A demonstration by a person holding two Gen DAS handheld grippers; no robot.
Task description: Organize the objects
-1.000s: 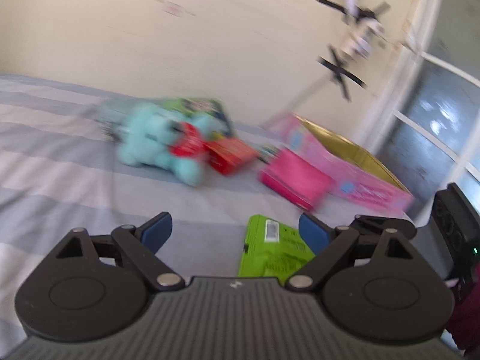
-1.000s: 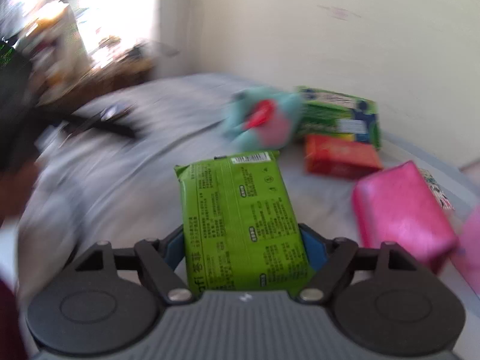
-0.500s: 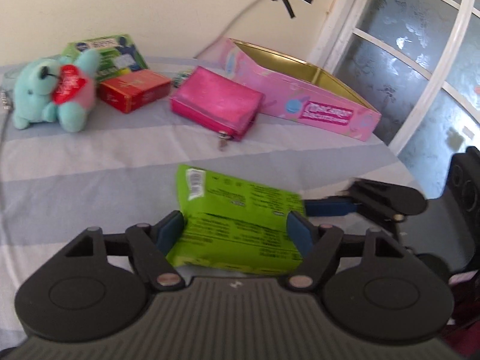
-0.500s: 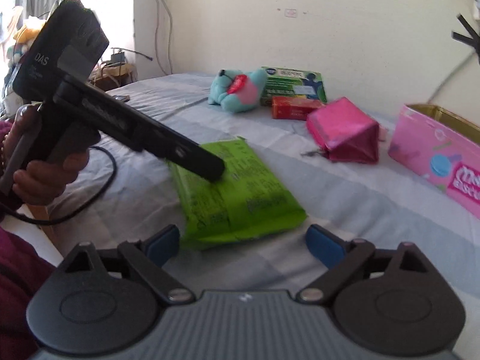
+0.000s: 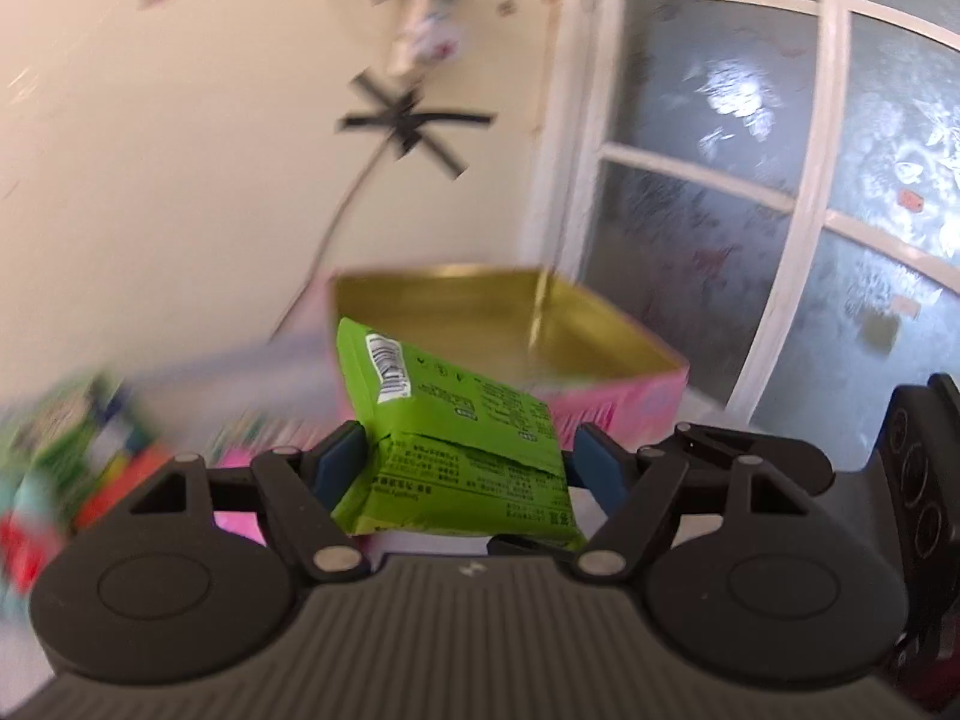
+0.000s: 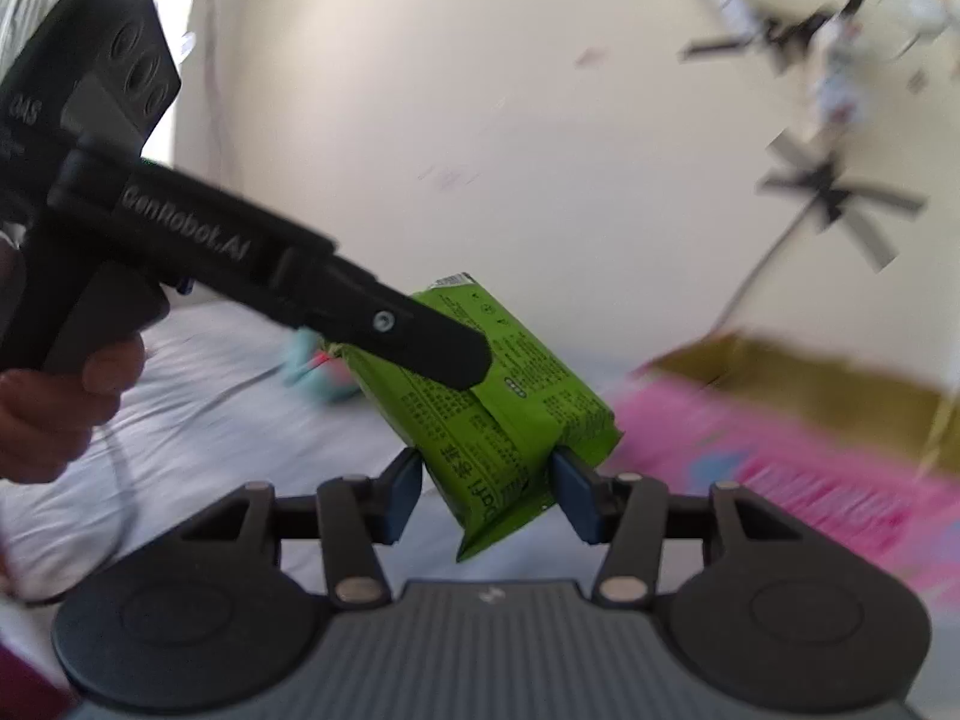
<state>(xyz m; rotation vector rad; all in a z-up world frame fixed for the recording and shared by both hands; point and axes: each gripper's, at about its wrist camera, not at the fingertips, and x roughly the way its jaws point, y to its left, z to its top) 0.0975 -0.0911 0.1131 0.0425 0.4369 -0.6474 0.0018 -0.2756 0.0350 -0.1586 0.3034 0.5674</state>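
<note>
A green wipes packet (image 5: 456,438) is held in the air by both grippers. My left gripper (image 5: 462,468) is shut on it from its two sides. My right gripper (image 6: 489,495) is shut on its lower end (image 6: 498,456). The left gripper's body (image 6: 240,264) shows in the right wrist view, gripping the packet's upper part. Behind the packet is the open pink tin box (image 5: 600,330) with a gold inside, seen also in the right wrist view (image 6: 810,420). The packet is tilted, above the striped bed.
A teal plush toy (image 6: 306,360) lies on the bed (image 6: 198,408) behind the packet. Blurred green and red boxes (image 5: 78,450) sit at left. A wall with taped cables (image 5: 414,114) and a frosted glass door (image 5: 780,210) stand behind.
The packet lay on the bed with my right gripper open behind it. Now both grippers are shut on it and have lifted it toward the pink box.
</note>
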